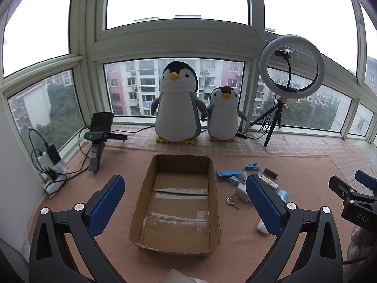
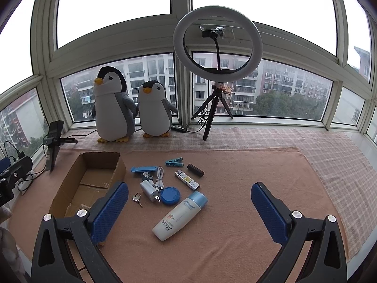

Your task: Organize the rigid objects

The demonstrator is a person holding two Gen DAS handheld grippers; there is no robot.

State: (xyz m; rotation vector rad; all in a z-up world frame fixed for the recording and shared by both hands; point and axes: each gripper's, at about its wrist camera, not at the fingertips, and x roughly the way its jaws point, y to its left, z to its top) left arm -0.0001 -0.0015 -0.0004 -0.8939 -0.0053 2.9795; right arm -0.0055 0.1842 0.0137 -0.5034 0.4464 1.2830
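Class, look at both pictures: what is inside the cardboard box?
The cardboard box holds nothing visible: only its taped bottom flaps show. Its near wall hides the closest strip of floor.

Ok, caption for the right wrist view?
Open right gripper facing sunscreen bottle and small items beside empty cardboard box.
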